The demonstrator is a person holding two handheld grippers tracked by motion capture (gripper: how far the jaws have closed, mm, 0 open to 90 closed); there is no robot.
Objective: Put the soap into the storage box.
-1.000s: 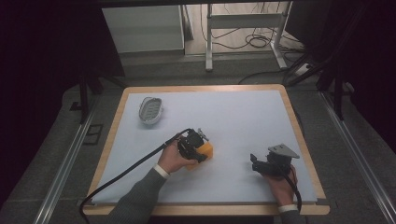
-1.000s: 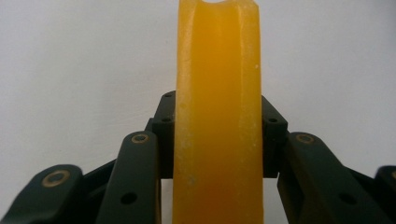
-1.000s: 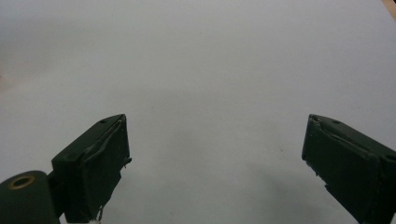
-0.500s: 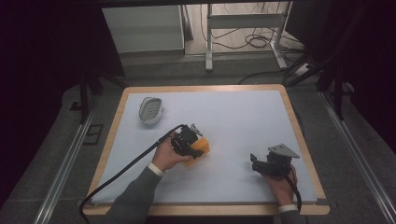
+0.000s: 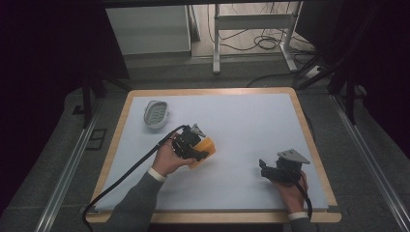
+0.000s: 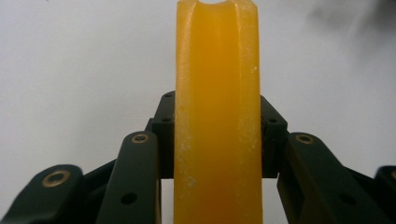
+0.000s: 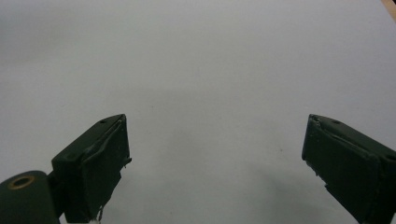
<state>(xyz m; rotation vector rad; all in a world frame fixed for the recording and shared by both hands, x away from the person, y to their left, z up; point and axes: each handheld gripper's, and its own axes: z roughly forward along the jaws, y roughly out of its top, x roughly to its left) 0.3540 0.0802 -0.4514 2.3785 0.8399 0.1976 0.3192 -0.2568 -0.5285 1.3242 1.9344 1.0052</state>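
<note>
- Table (image 5: 251, 125): a white mat in a wooden frame, seen from the high view, with dark floor and cables beyond its far edge.
- Left gripper (image 5: 199, 153): held in the left hand (image 5: 167, 158) near the middle of the mat, a little left of centre. Its jaws are clamped on an orange block (image 5: 204, 149), which sticks out from the jaws toward the right side of the table.
- Left gripper view: the block (image 6: 217, 116) stands edge-on between the two black jaws, one pressed flat against each side. It is yellow-orange and waxy, with pale specks on its surface and a notch or groove at its far end. White mat lies behind it; whether the block touches the mat I cannot tell.
- Right gripper (image 5: 263, 169): held in the right hand (image 5: 290, 191) at the near right part of the mat, with a grey plate on top. It points left, toward the middle of the table, well apart from the block.
- Right gripper view: the gripper (image 7: 217, 154) has its jaws spread wide, with nothing between them but bare white mat. The pads (image 7: 105, 163) look worn and rough at the edges.
- Dish (image 5: 155, 114): a small grey oval dish with a ridged or dimpled inside sits on the far left part of the mat, apart from both grippers.
- Cable (image 5: 125, 179): a black lead trails from the left gripper past the grey sleeve and off the near left edge.
</note>
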